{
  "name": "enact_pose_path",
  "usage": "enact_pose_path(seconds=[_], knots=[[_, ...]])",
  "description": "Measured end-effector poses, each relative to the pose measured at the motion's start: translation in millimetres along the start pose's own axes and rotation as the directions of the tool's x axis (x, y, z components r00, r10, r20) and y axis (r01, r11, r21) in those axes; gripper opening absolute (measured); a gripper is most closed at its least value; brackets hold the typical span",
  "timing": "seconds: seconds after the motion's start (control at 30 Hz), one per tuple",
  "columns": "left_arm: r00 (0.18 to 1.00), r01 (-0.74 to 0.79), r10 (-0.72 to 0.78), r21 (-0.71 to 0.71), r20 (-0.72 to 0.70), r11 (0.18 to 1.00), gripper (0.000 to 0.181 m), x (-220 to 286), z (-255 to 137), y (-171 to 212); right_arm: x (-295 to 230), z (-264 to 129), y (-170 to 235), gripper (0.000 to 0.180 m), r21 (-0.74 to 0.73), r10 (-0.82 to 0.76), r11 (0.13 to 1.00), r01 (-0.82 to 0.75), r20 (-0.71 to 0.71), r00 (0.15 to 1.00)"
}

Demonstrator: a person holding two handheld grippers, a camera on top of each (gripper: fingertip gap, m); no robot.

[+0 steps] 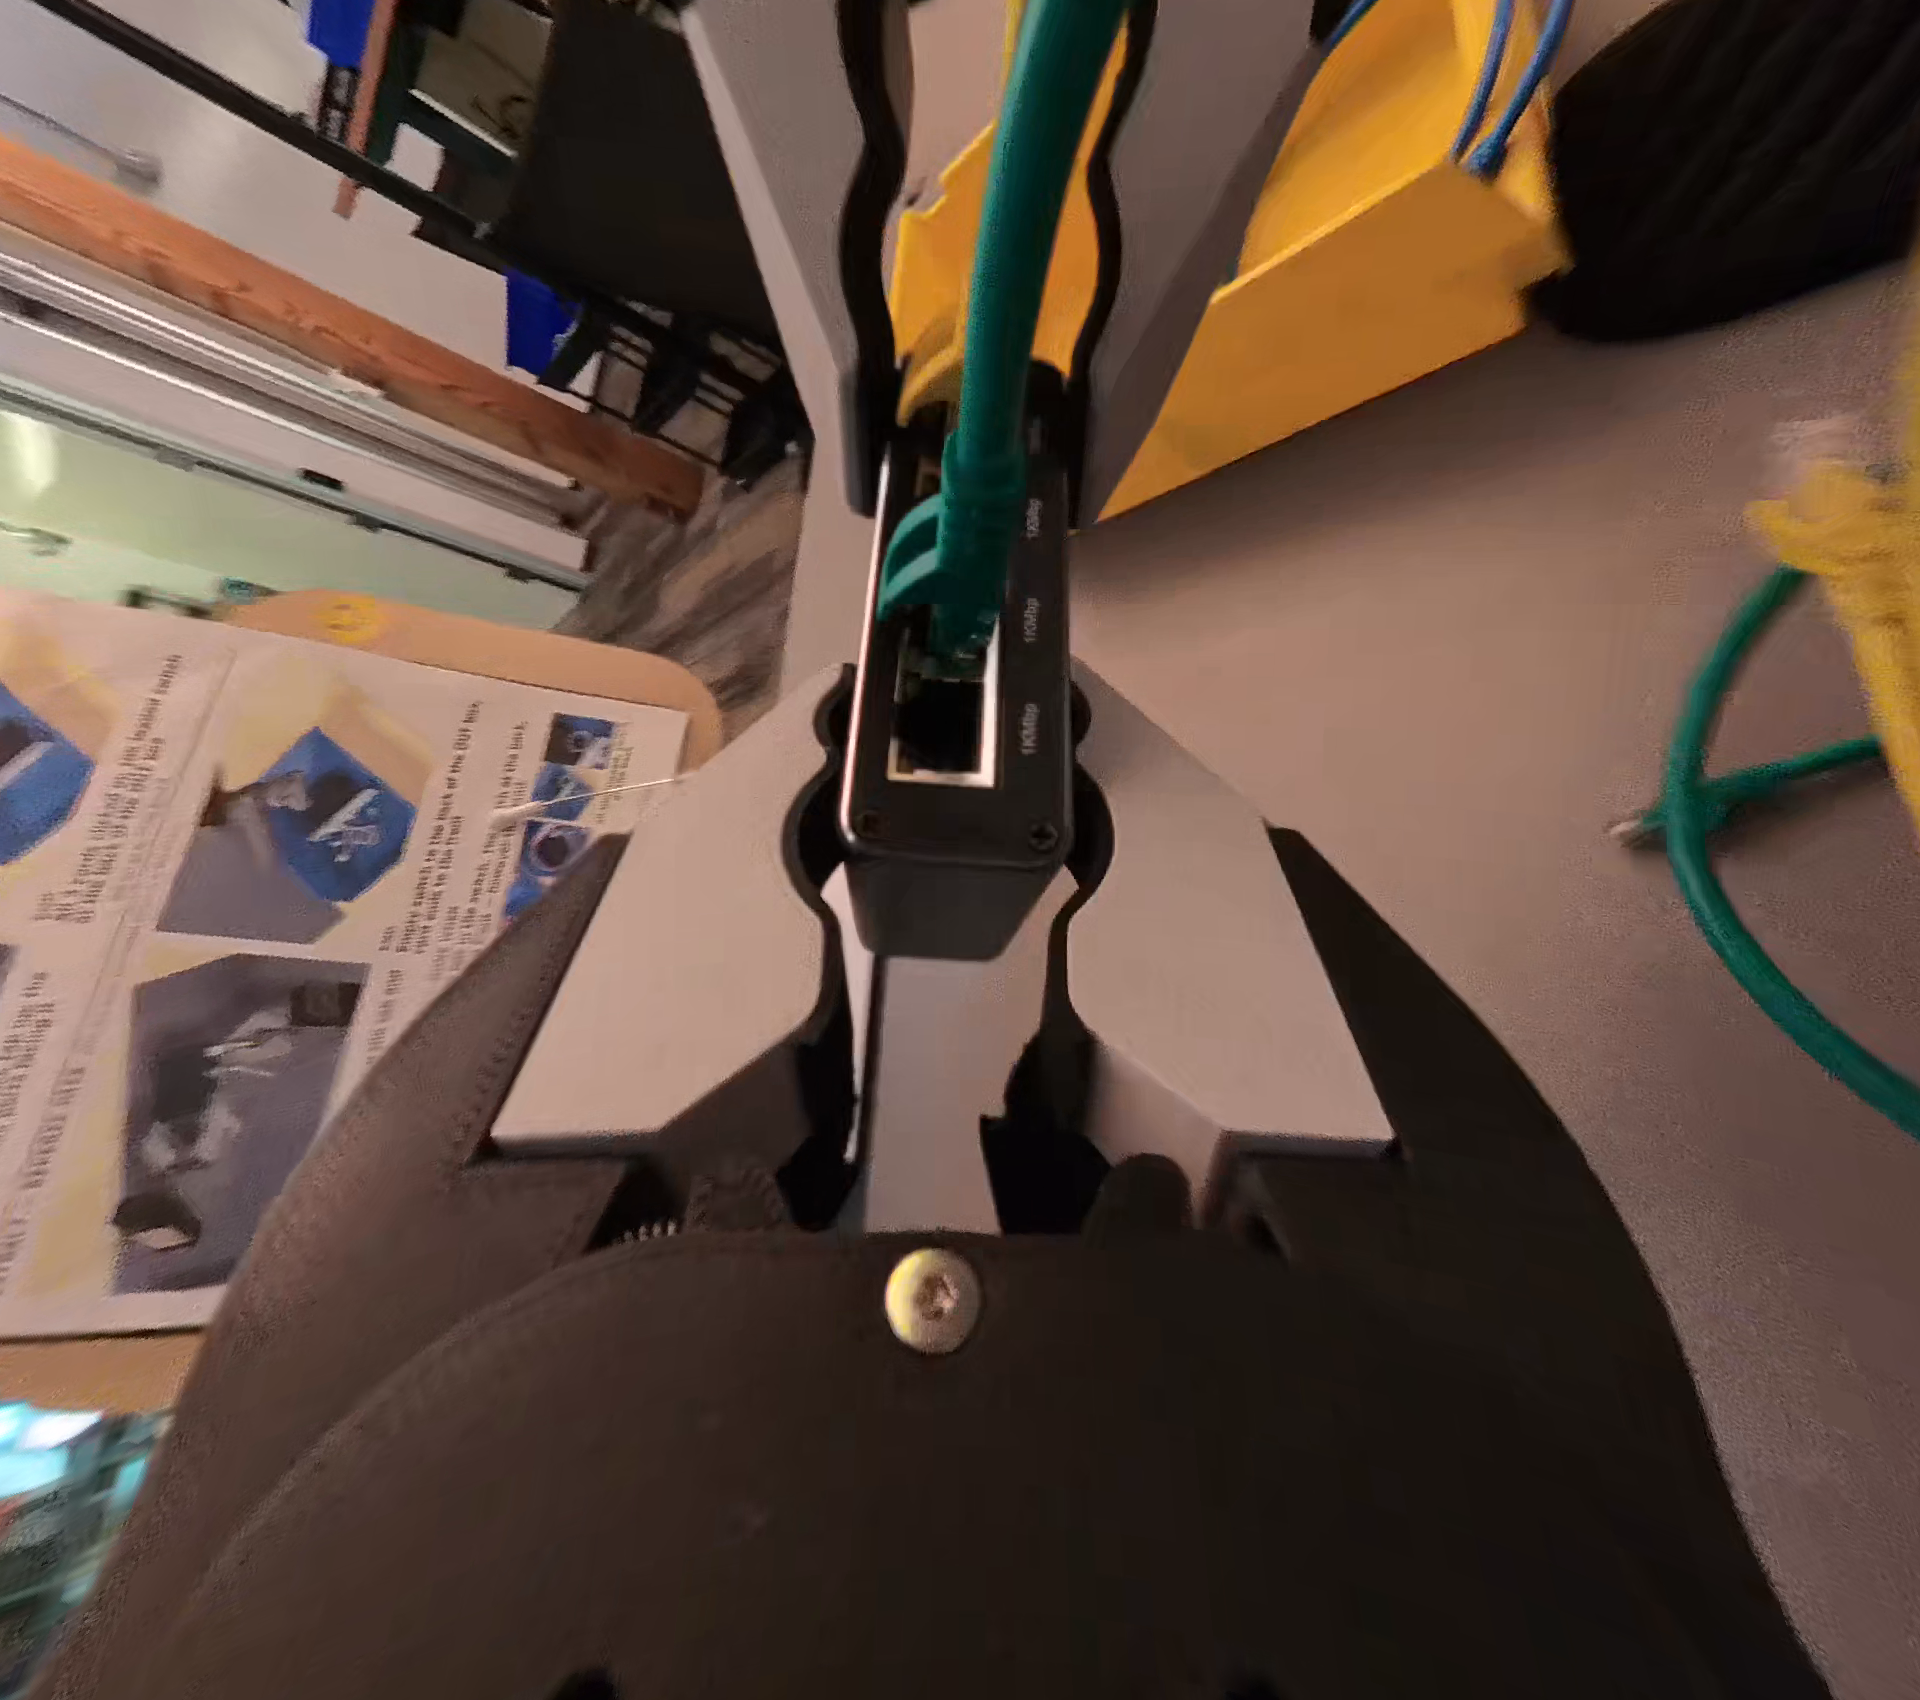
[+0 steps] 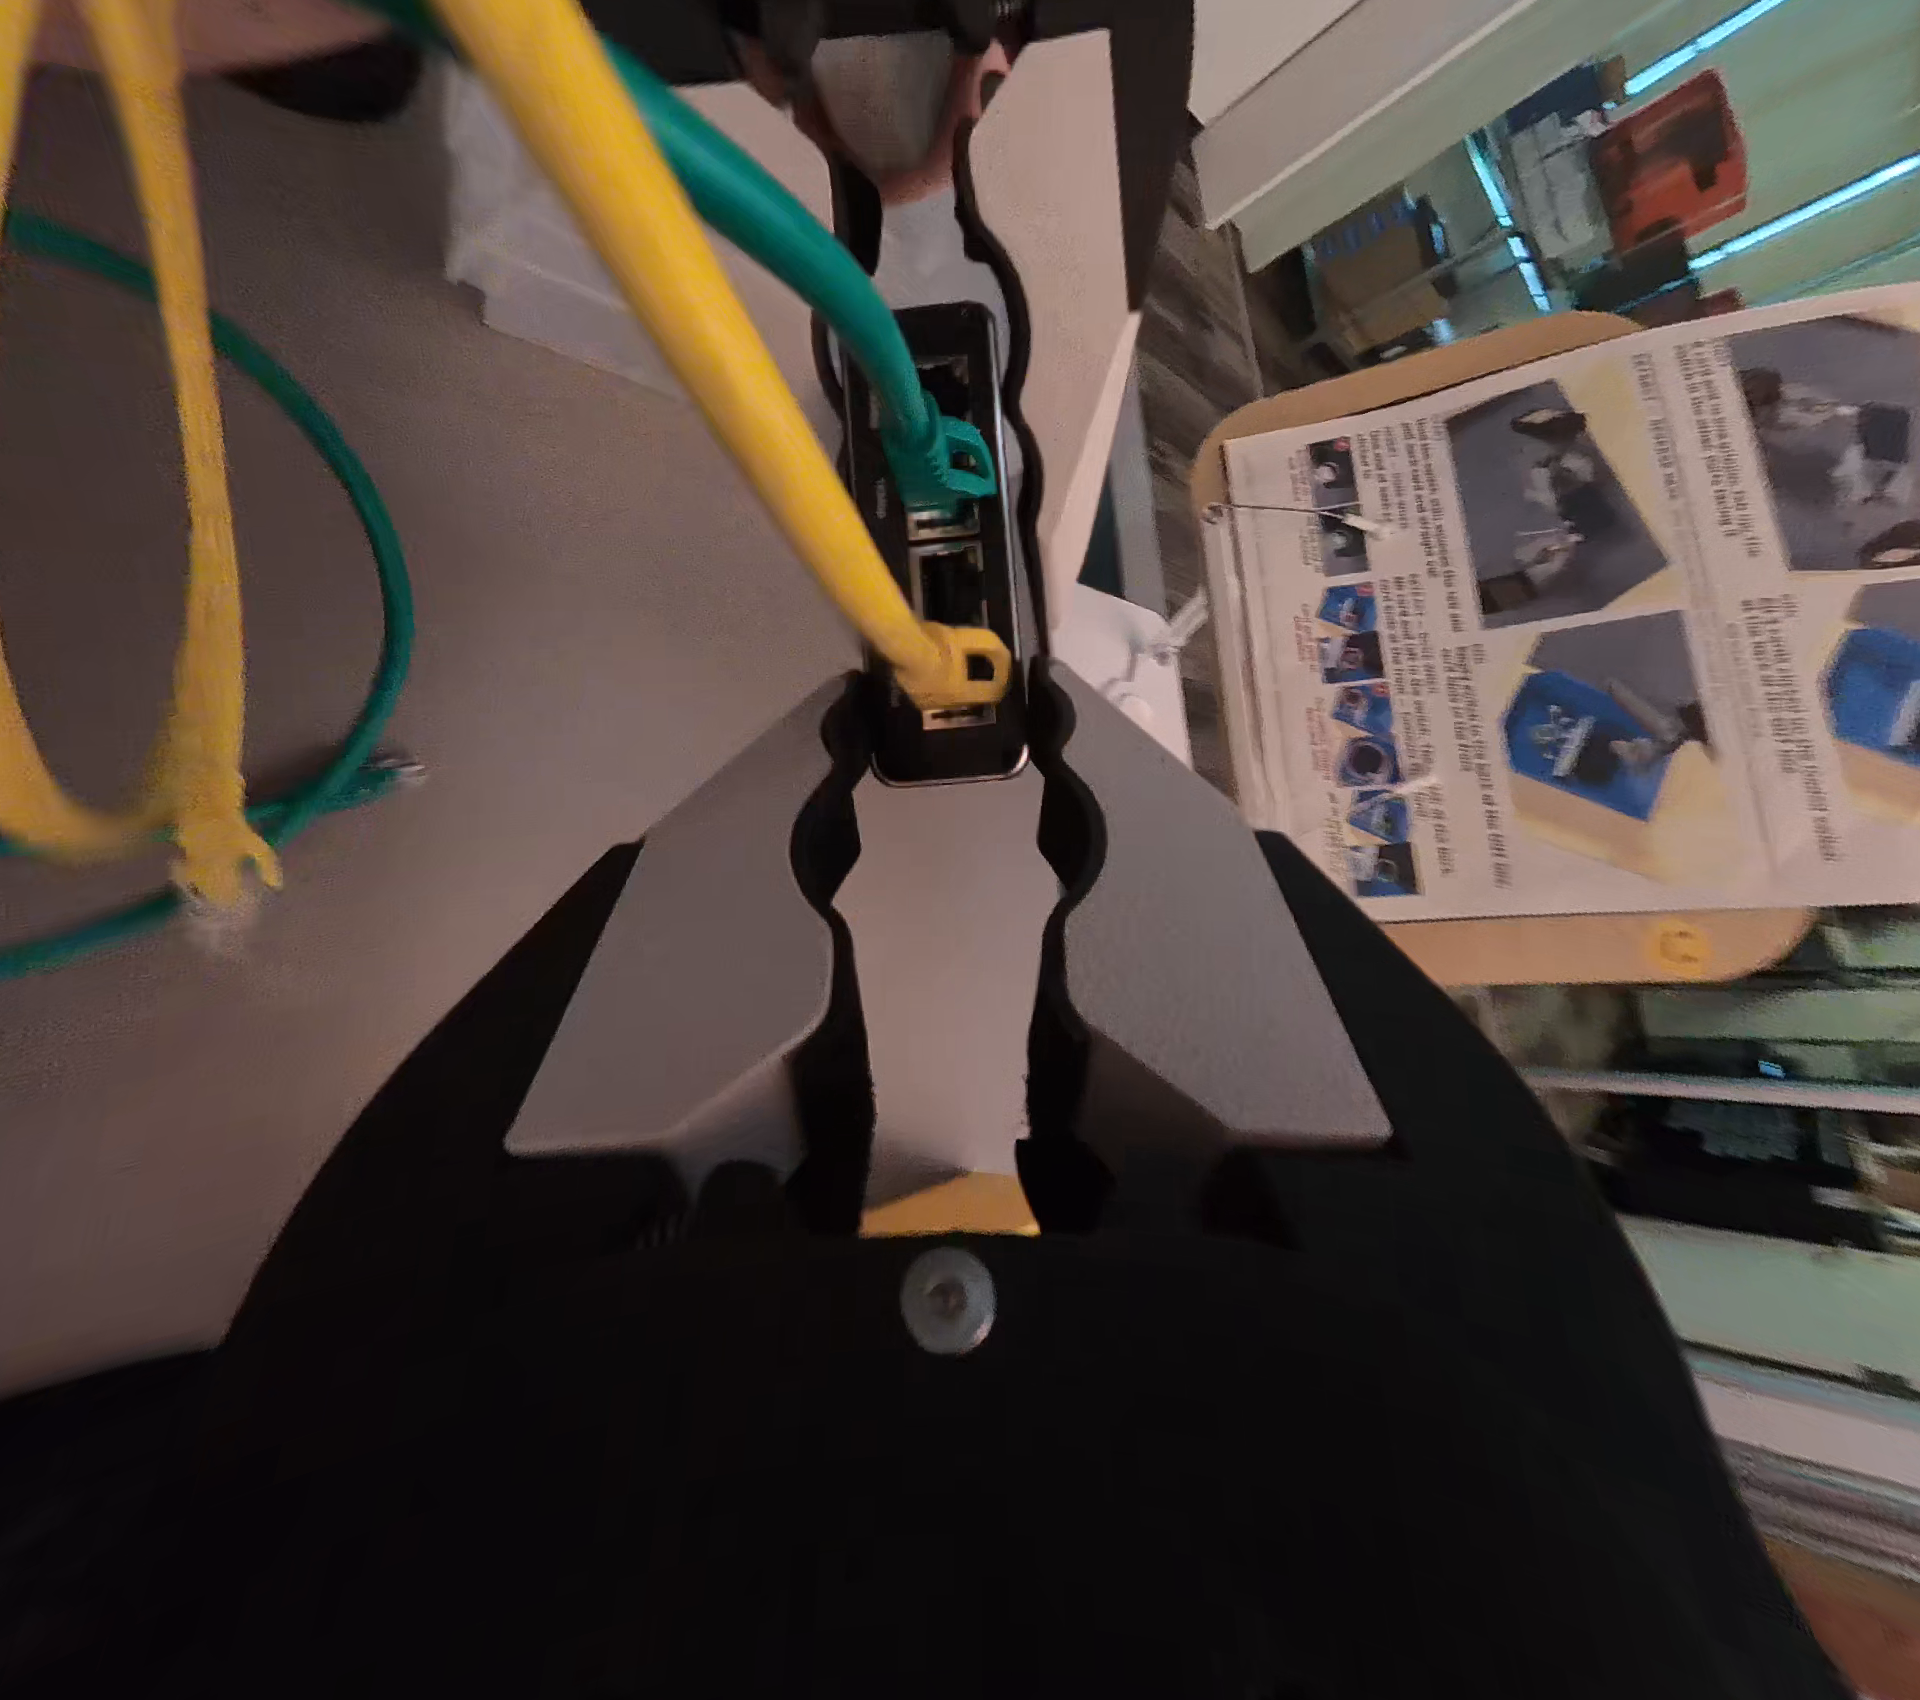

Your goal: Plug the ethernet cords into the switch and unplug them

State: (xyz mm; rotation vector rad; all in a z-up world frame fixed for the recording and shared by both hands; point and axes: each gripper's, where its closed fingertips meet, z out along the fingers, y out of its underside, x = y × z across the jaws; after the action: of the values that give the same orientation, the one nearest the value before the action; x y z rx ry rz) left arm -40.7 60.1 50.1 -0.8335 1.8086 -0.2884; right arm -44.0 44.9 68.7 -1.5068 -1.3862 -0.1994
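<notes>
A small black switch point(image 1: 951, 881) is held above the grey table point(image 1: 1403, 715), clamped at both ends. My left gripper point(image 1: 956, 746) is shut on its near end in the left wrist view; my right gripper point(image 1: 971, 445) grips the far end. In the right wrist view my right gripper point(image 2: 945, 715) is shut on the switch point(image 2: 881, 497) and the left gripper's fingers point(image 2: 1023, 424) hold the far end. A green cord's plug point(image 1: 961, 549) point(image 2: 935, 455) sits in one port. A yellow cord's plug point(image 2: 951, 668) sits in the port nearest my right gripper. A port point(image 2: 948, 590) between them is empty.
A yellow bin point(image 1: 1351, 279) holding a blue cable point(image 1: 1496, 40) stands behind the switch. Loose green point(image 1: 1704, 819) and yellow point(image 1: 1860, 570) cord ends lie on the table. A printed instruction sheet point(image 2: 1558, 611) on a board lies beside the table edge. A dark object point(image 1: 1745, 123) sits by the bin.
</notes>
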Motion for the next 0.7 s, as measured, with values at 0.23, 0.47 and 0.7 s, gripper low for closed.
enact_pose_path(seconds=[0.23, 0.47, 0.7], knots=[[0.975, -0.119, 0.124, -0.039, 0.184, 0.992, 0.034, -22.2, -6.7, -6.0, 21.4, -12.1, -11.4, 0.032, 0.064, -0.182, 0.978, 0.200, -0.209, 0.961], [0.923, -0.181, 0.225, -0.165, 0.312, 0.970, 0.034, -41.3, -22.6, -2.6, 23.1, -34.8, -31.9, 0.032, 0.089, -0.230, 0.960, 0.267, -0.296, 0.927], [0.909, -0.224, 0.294, -0.249, 0.294, 0.942, 0.033, -35.4, -9.4, -0.2, 10.9, -18.0, -41.9, 0.031, 0.037, -0.310, 0.942, 0.335, -0.293, 0.904]])
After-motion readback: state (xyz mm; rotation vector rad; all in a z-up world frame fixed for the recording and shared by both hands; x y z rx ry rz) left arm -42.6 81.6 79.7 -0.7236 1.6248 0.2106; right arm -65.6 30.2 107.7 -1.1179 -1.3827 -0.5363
